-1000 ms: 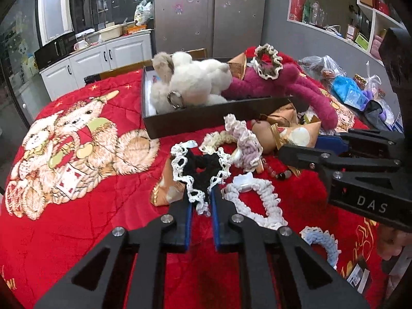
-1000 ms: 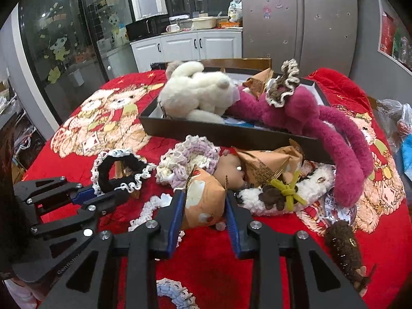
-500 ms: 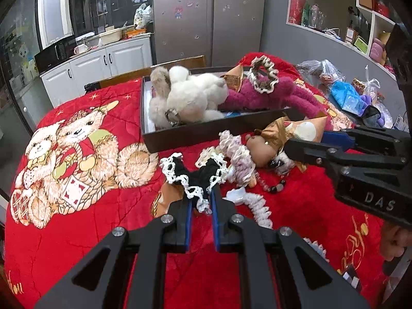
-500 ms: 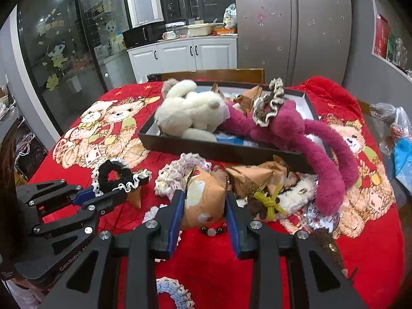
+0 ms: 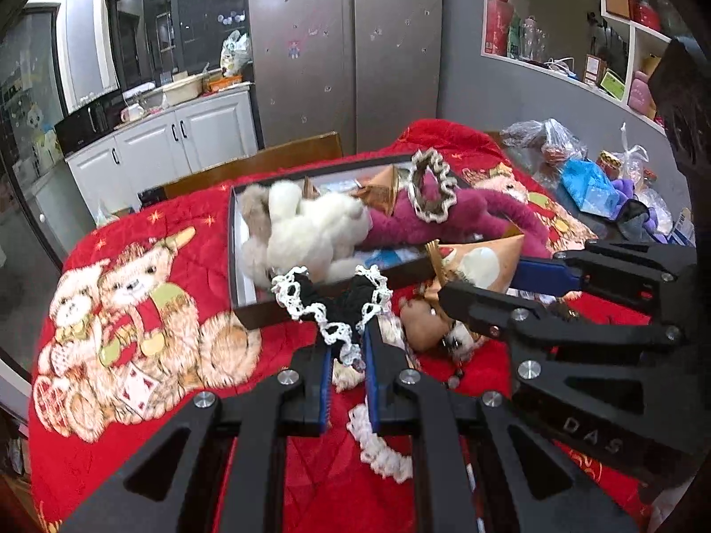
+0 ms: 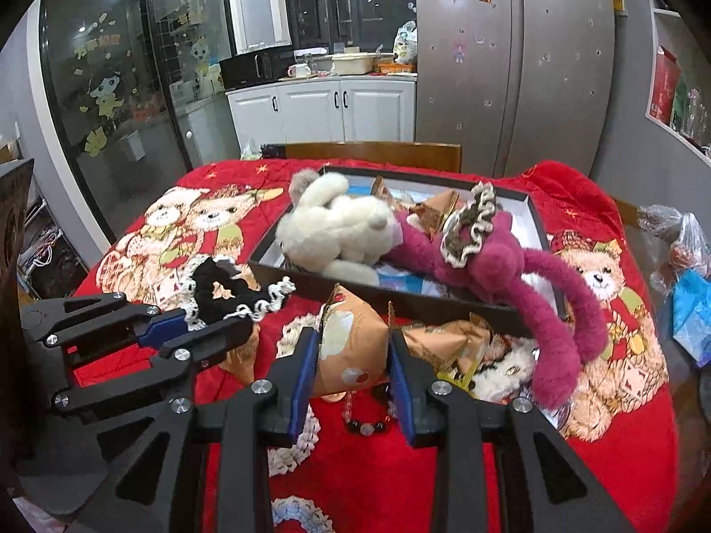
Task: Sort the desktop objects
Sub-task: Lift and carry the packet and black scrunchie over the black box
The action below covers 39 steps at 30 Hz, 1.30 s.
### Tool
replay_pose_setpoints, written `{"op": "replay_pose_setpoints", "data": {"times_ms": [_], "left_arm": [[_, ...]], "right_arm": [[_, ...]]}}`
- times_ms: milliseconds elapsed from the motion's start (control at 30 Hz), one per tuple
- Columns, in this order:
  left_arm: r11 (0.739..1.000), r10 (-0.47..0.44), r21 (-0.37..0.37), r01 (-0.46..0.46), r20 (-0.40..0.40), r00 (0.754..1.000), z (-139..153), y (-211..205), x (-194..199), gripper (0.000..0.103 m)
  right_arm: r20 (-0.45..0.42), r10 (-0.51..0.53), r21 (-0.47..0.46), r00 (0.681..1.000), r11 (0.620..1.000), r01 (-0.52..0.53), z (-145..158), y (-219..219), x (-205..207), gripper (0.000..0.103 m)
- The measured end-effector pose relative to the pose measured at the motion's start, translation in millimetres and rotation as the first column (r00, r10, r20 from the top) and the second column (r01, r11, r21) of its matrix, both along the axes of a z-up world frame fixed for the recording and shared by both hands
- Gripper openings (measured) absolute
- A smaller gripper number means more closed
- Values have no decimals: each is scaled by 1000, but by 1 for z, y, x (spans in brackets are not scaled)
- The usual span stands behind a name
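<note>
My left gripper (image 5: 347, 346) is shut on a black scrunchie with white lace trim (image 5: 337, 302), held above the red cloth just before the dark box (image 5: 249, 315). The left gripper also shows in the right wrist view (image 6: 195, 333), with the scrunchie (image 6: 222, 286) in it. My right gripper (image 6: 353, 346) is shut on an orange-tan snack packet (image 6: 355, 346), lifted near the box's front wall (image 6: 320, 282). The right gripper also shows in the left wrist view (image 5: 484, 280) with the packet (image 5: 480, 262). A white plush (image 6: 337, 231) and a magenta plush (image 6: 493, 262) lie in the box.
On the red bear-print cloth (image 5: 133, 311) lie lace scrunchies (image 5: 377, 448), a bead string (image 6: 364, 422), more tan packets (image 6: 449, 342) and a small brown doll (image 5: 422, 324). Plastic bags (image 5: 591, 186) sit at the right edge. A wooden chair back (image 6: 377, 153) stands behind the table.
Both grippers have risen and moved toward the box, carrying the scrunchie and the packet up off the cloth. Both stay shut on their loads.
</note>
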<state>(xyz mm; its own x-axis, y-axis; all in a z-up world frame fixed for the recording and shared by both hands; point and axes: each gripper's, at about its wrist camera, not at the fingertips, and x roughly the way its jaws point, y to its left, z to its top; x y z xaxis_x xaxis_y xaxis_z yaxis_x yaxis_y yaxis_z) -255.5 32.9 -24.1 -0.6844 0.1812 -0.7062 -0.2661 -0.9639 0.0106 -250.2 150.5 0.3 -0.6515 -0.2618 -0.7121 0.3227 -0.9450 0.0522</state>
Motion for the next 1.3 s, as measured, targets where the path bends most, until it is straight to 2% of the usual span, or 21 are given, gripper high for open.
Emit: {"op": "replay_pose_setpoints", "data": {"times_ms": [267, 433, 833, 1000, 1300], "left_arm": [[1000, -3, 10, 4, -27, 1000, 16, 10, -22, 13], [1000, 17, 11, -17, -23, 1000, 17, 15, -42, 13], [998, 50, 45, -50, -2, 999, 11, 16, -107, 13], [994, 62, 93, -62, 4, 998, 10, 10, -138, 13], [994, 68, 79, -71, 28, 997, -1, 3, -164, 13]], "right_arm": [[-23, -22, -14, 999, 1000, 22, 15, 12, -16, 32], [-28, -32, 0, 999, 999, 32, 20, 15, -29, 32], [-11, -46, 31, 999, 998, 46, 13, 21, -83, 32], [-10, -42, 43, 999, 998, 43, 11, 20, -109, 32], [10, -53, 29, 999, 998, 53, -1, 16, -138, 32]]}}
